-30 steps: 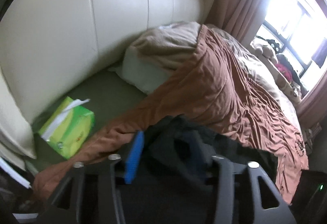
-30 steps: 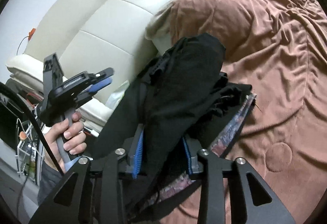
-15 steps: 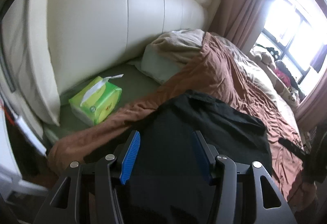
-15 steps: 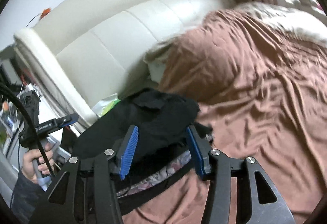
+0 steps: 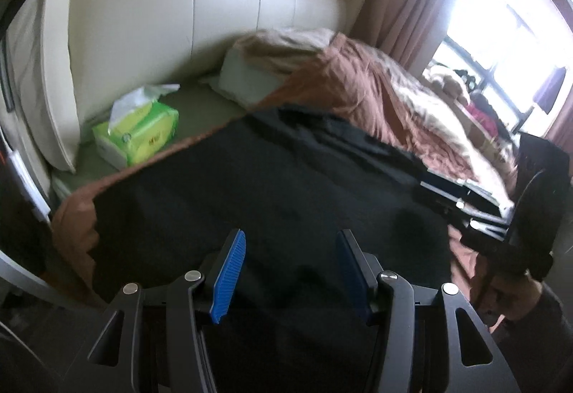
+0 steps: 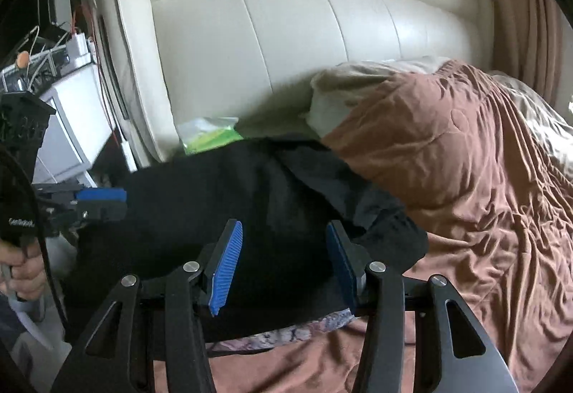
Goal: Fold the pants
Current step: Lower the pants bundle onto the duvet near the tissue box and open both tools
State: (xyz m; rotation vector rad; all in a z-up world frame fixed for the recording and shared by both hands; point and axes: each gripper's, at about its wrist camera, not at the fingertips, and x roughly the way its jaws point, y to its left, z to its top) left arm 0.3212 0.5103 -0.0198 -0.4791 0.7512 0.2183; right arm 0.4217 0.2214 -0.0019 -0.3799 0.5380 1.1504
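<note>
Since a second ago the pants have gone from a bunched lump hanging up between my right pads to a broad dark sheet spread low over the brown quilt, and both wrist views have swung so the cream headboard sits higher in frame.

Nearest to me, the left gripper has its blue pads standing apart with black cloth running under and between them. I cannot tell whether they pinch a bundled edge or merely hover over it. The right gripper has just been opening its jaws; the pants lie between its pads, but the pads stand off the cloth, so I read that side as let go. In the right wrist view the left gripper sits at the pants' left edge, a hand on its handle.

Further out, the far corner of the pants is rumpled and doubled over near the pillow. A green tissue pack lies beyond the left edge, apart from the cloth.

I judge this the laying-out step, before any fold. Next I need that crumpled far corner pulled flat, then a clean pinch on one edge to carry it across.
</note>
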